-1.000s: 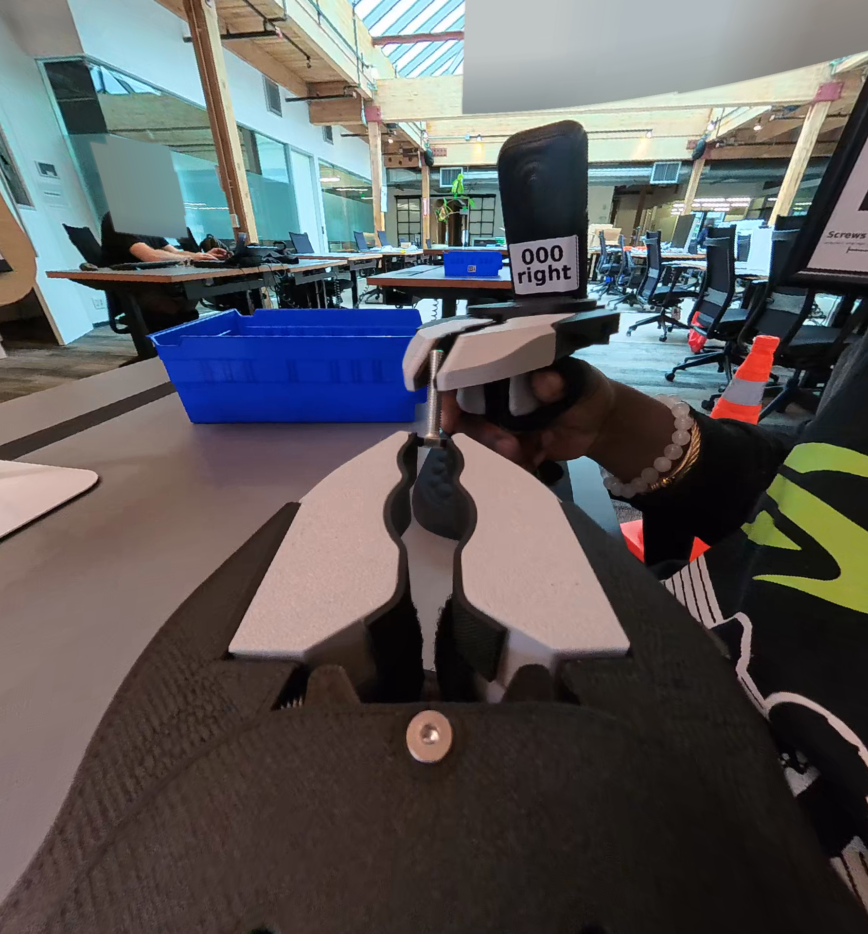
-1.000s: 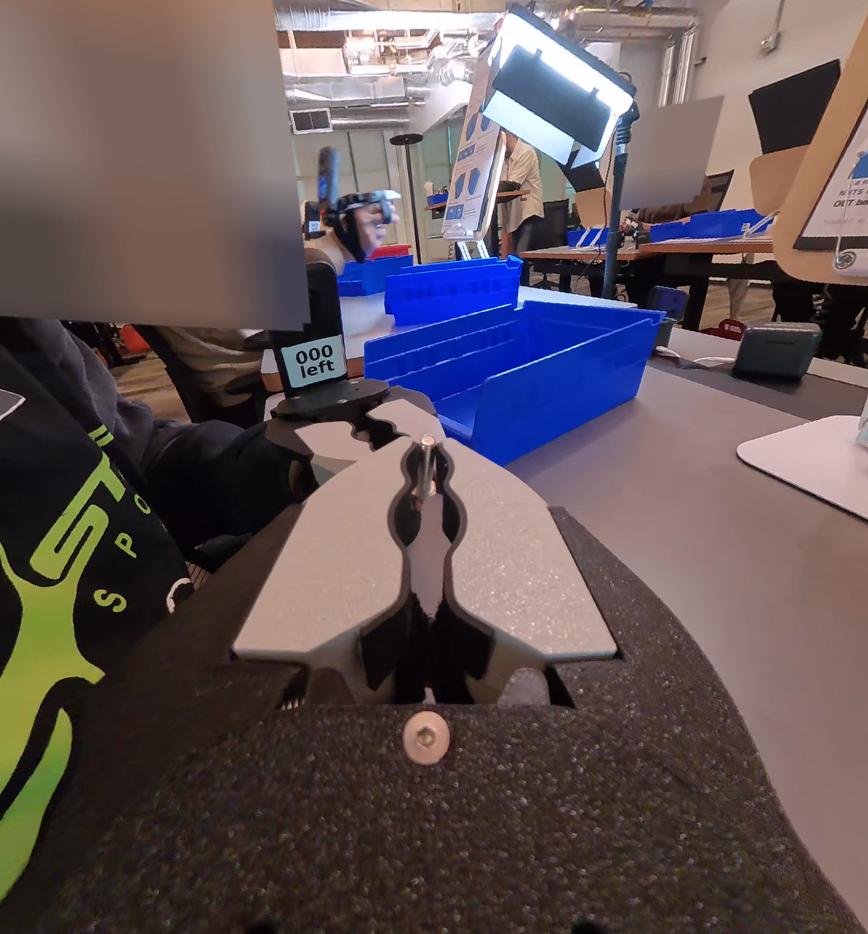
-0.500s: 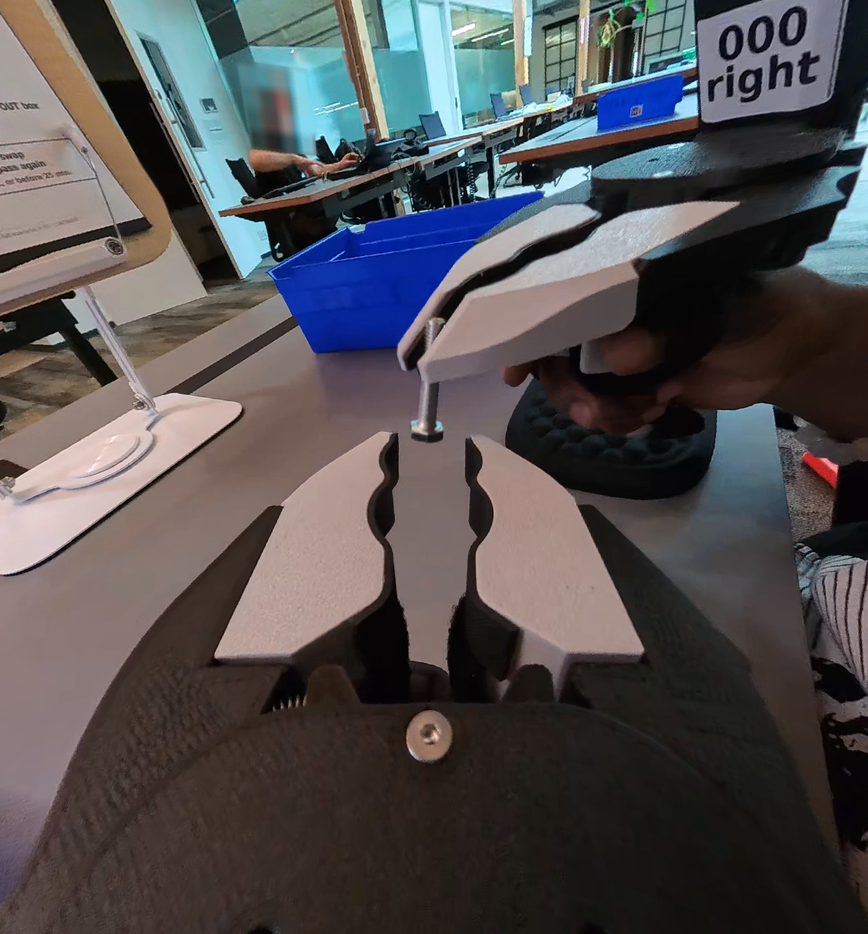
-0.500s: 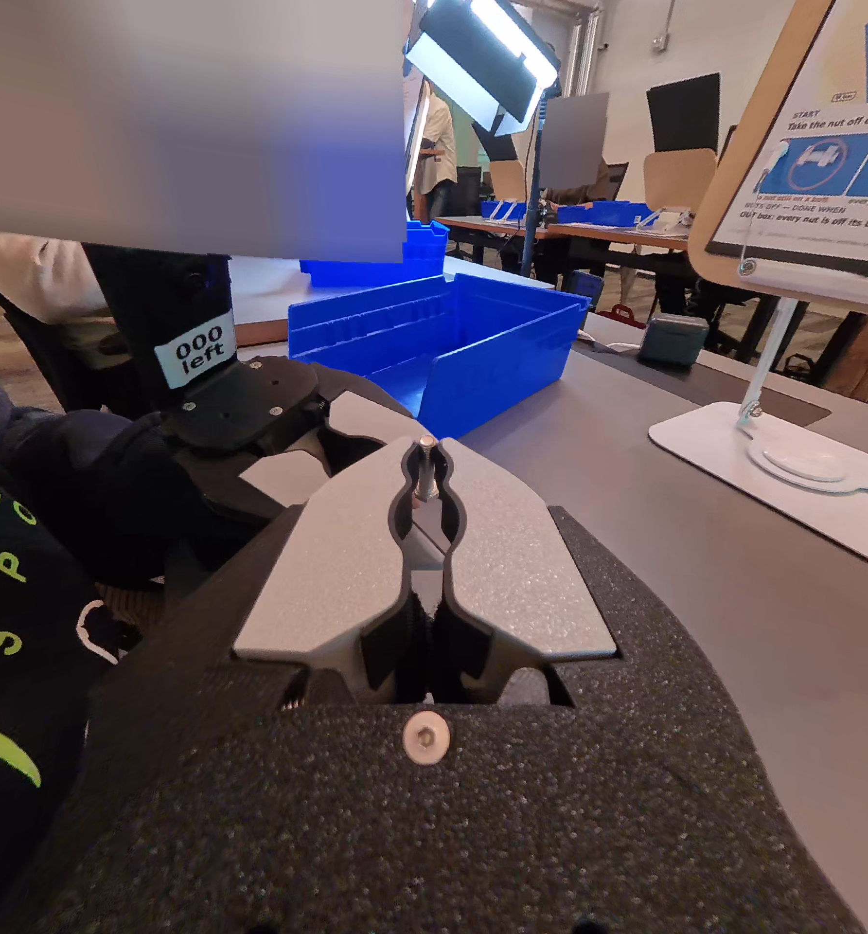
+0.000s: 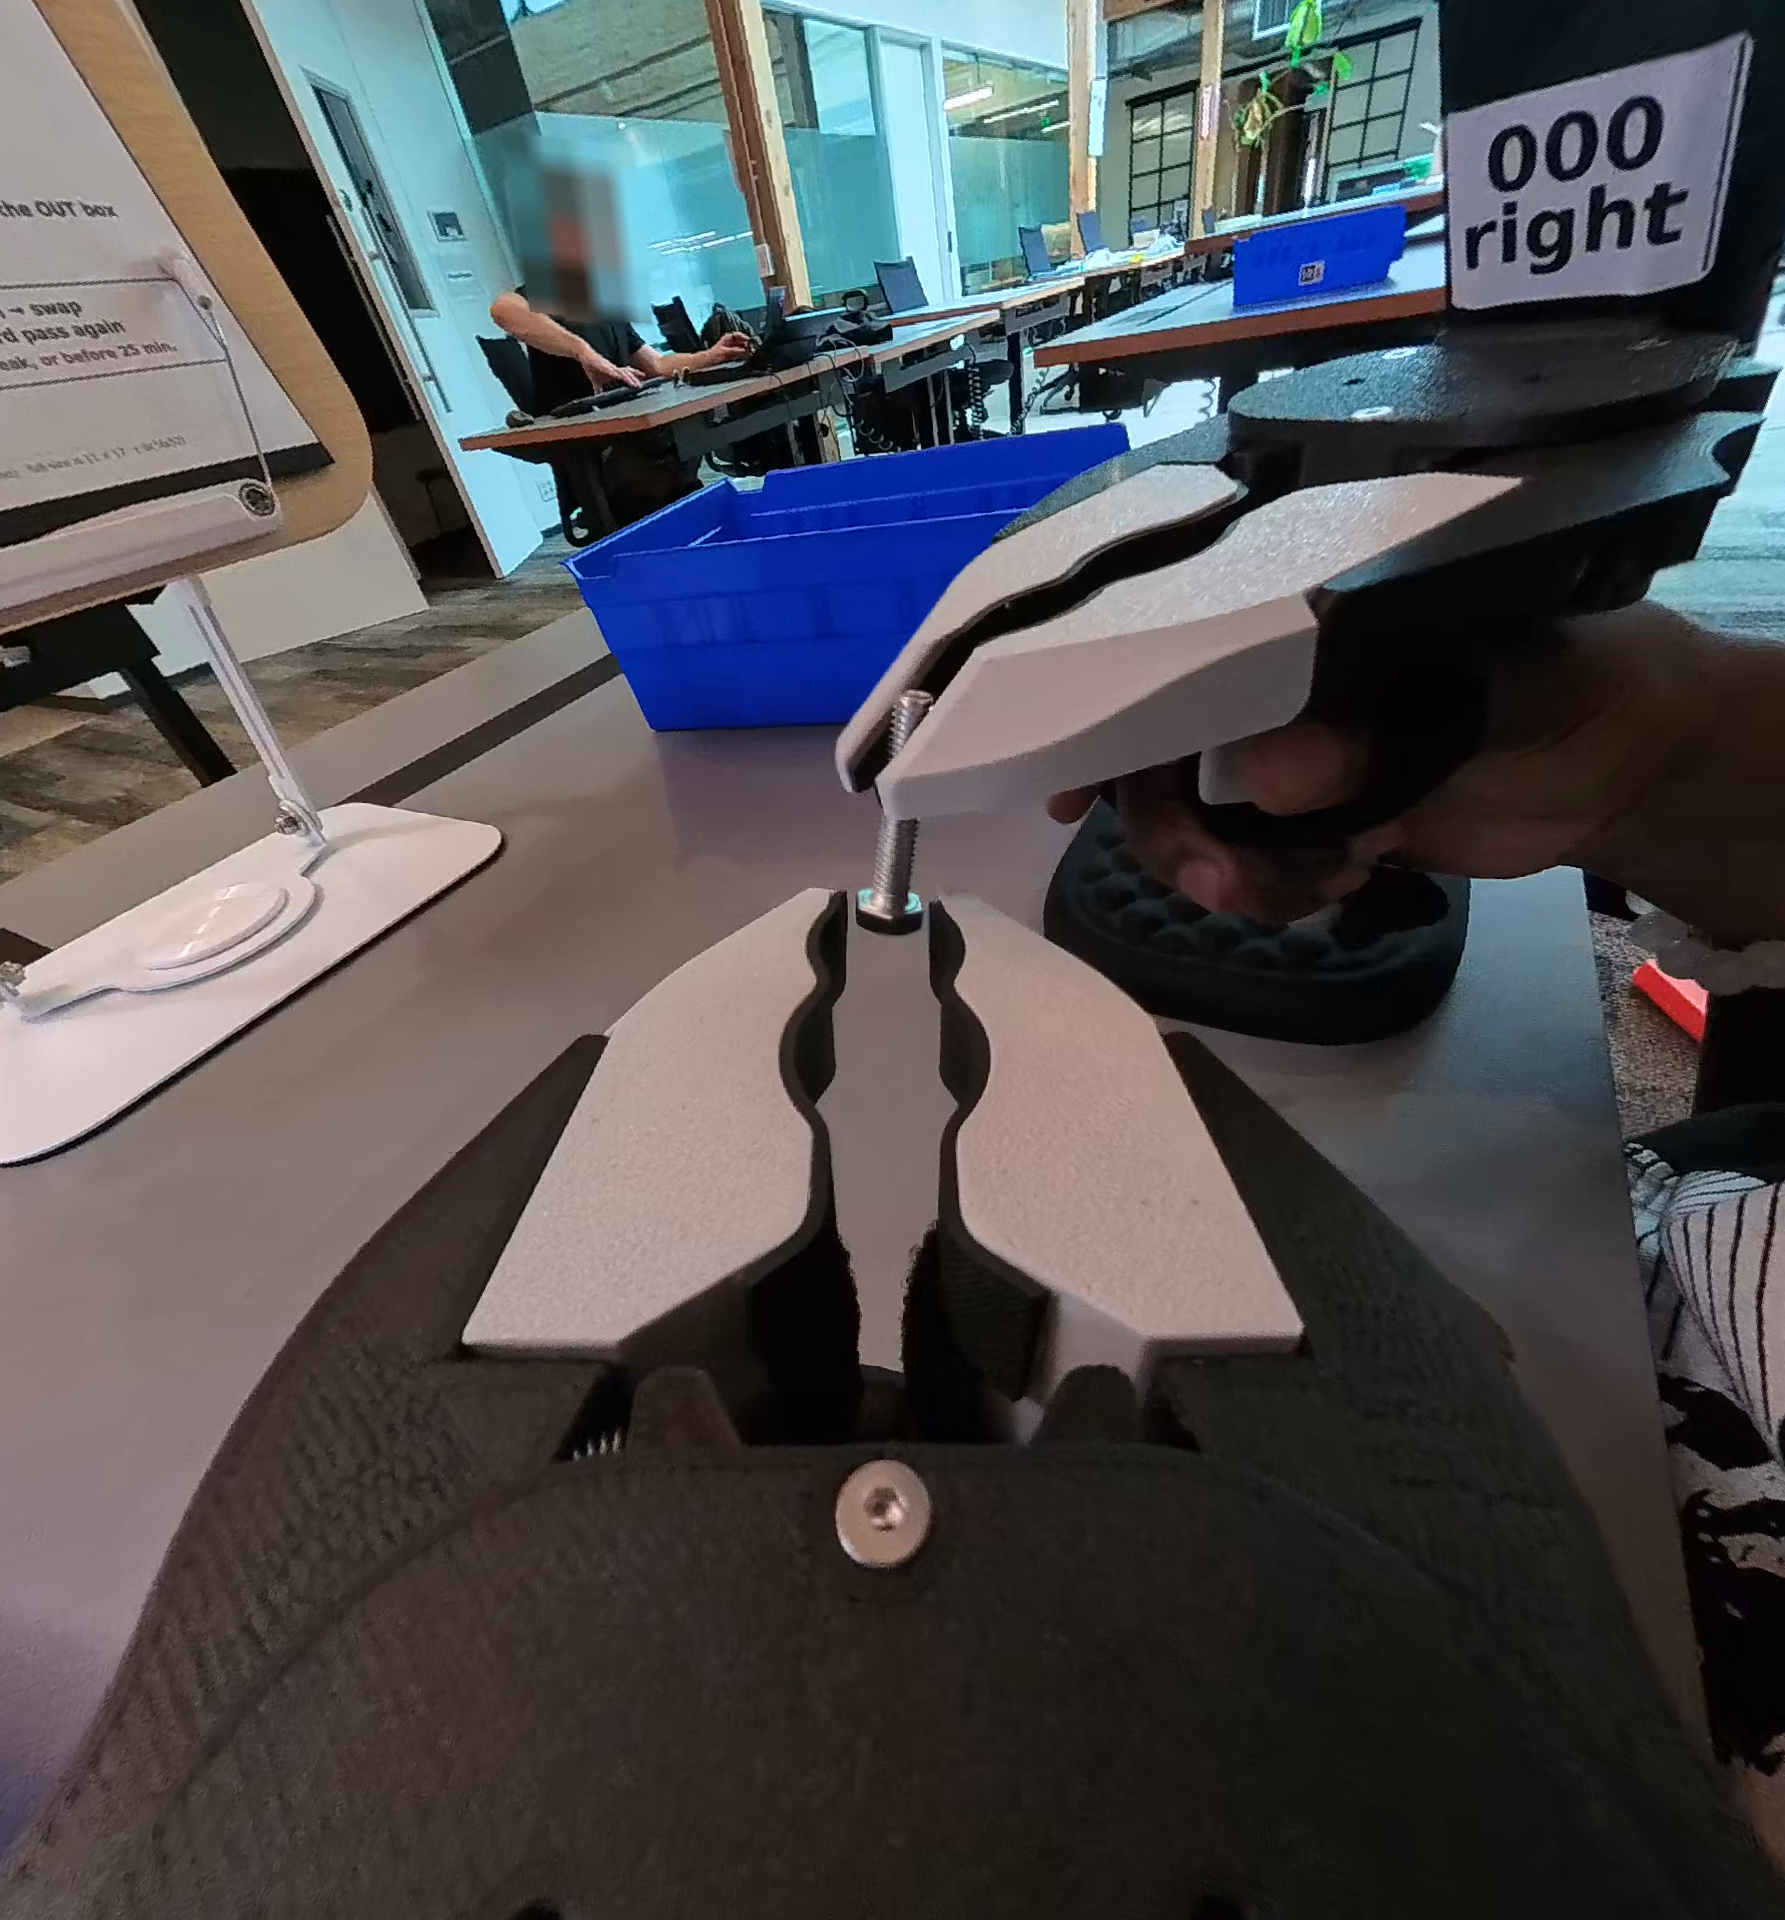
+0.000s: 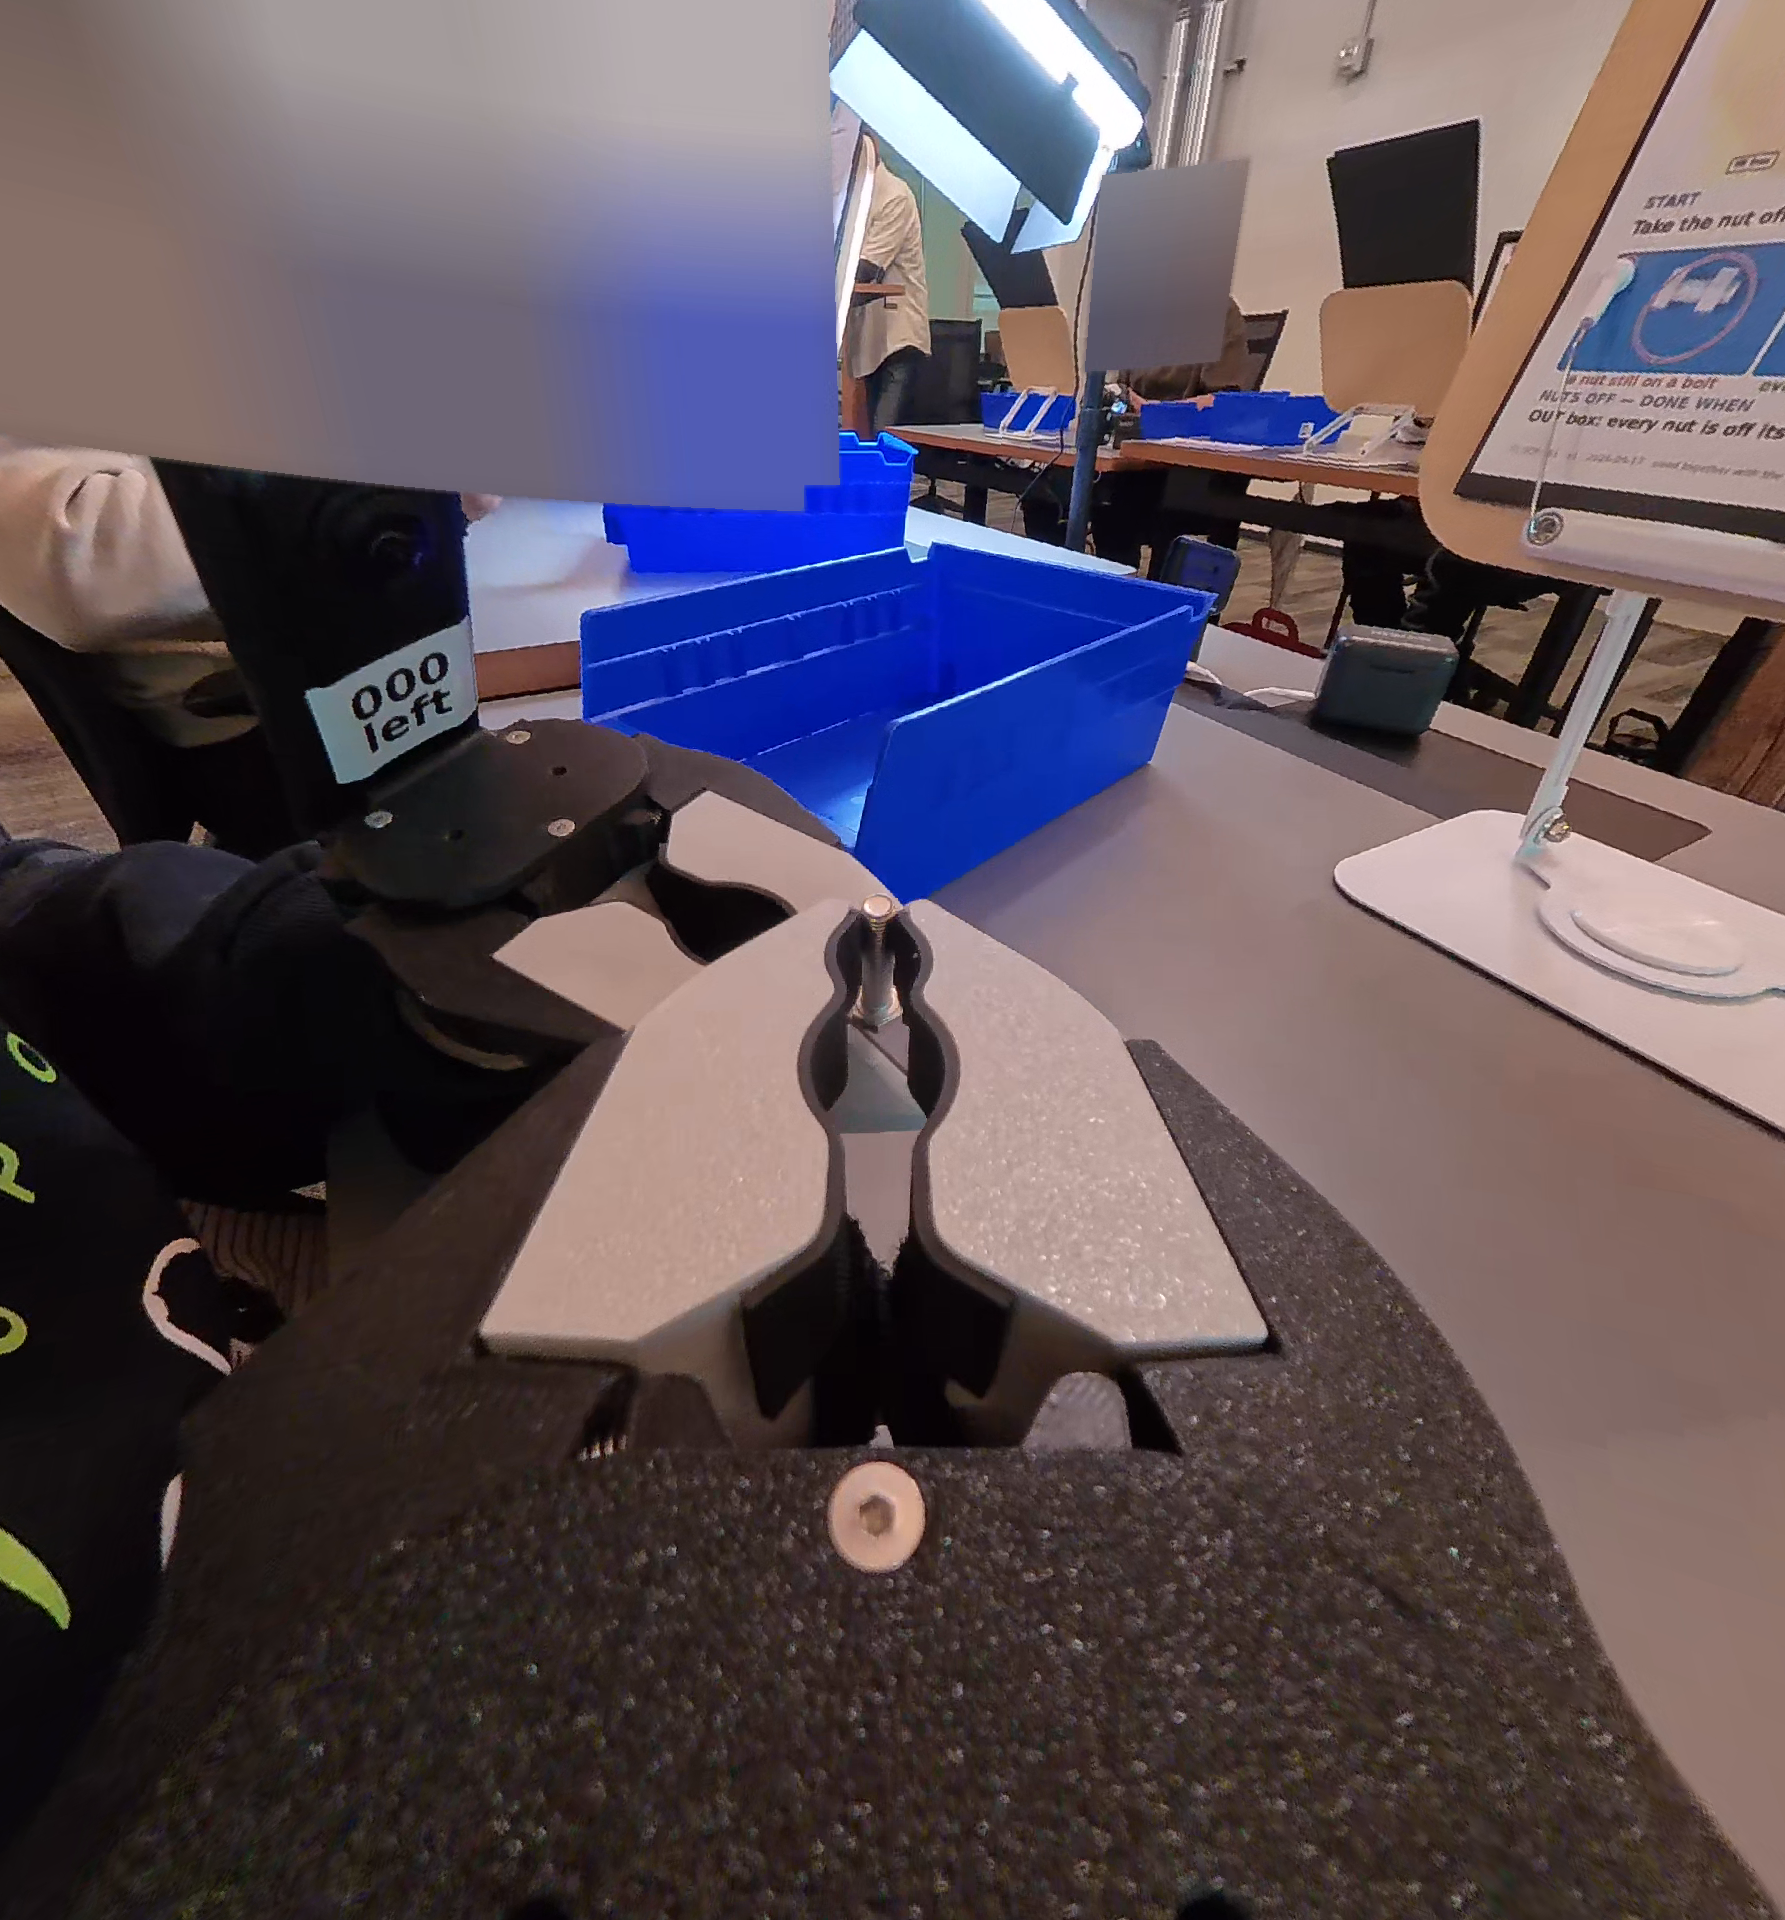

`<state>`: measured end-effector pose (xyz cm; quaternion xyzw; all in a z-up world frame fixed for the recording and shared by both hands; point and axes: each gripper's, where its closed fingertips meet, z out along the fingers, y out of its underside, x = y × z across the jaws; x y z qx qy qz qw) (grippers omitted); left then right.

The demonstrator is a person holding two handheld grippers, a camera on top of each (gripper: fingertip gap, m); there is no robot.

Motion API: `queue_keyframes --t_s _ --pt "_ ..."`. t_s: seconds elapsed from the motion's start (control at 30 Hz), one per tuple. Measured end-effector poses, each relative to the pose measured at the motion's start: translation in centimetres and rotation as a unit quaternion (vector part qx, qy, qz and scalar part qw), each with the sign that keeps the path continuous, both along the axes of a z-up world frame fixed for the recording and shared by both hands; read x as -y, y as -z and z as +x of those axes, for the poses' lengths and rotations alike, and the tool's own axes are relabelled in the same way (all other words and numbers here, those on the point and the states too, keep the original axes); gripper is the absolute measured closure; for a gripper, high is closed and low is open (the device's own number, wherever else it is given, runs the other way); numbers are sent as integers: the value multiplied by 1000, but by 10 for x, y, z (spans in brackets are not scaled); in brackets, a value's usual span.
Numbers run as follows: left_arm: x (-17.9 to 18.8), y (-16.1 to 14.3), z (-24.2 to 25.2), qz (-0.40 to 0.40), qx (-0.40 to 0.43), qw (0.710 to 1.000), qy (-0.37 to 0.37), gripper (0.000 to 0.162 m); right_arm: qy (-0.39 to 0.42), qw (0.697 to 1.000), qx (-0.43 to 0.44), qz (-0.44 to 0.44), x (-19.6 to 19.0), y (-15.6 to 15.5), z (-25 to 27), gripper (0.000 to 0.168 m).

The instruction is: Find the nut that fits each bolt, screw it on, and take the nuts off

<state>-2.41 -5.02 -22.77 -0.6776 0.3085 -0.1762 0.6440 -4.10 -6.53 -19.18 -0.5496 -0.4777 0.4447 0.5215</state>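
Observation:
My right gripper is shut on a silver bolt and holds it upright, threads pointing down, above the grey table. A small silver nut sits on the bolt's lower end. My left gripper comes in level from below, and its fingertips close around that nut. In the right wrist view the bolt stands between the tips of my right gripper, with the nut just under them. The left gripper's own tips are hidden there.
An open blue bin stands on the table behind the grippers; it also shows in the right wrist view. A white sign stand is at the left, a black round foam pad under the right hand. The table's edge runs at the right. Left and right tips are no more than a few centimetres apart.
My left gripper let go of the nut and opened, swung round to the left, and has now closed in on the nut again. The right gripper kept hold of the bolt.

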Motion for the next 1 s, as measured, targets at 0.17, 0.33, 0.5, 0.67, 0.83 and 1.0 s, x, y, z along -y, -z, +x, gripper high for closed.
queue_keyframes --t_s 0.17,0.33,0.5,0.67,0.83,1.0 --pt "-1 1 0 10 -18 1000 -13 151 4 1000 0 -7 0 0 0 163" --pt "-1 1 1 11 -19 1000 -10 152 4 1000 2 -8 0 -1 0 163" --pt "-1 -10 -16 0 17 1000 -5 152 -11 999 10 -31 -6 -3 9 144" --pt "0 -14 -49 -15 57 998 -11 152 -97 964 231 -86 7 75 12 141" --pt "2 -13 -50 -9 57 998 -10 152 -110 926 356 -64 17 124 9 146" --pt "2 -12 -51 -8 59 998 -9 152 -111 919 376 -45 20 128 2 150"
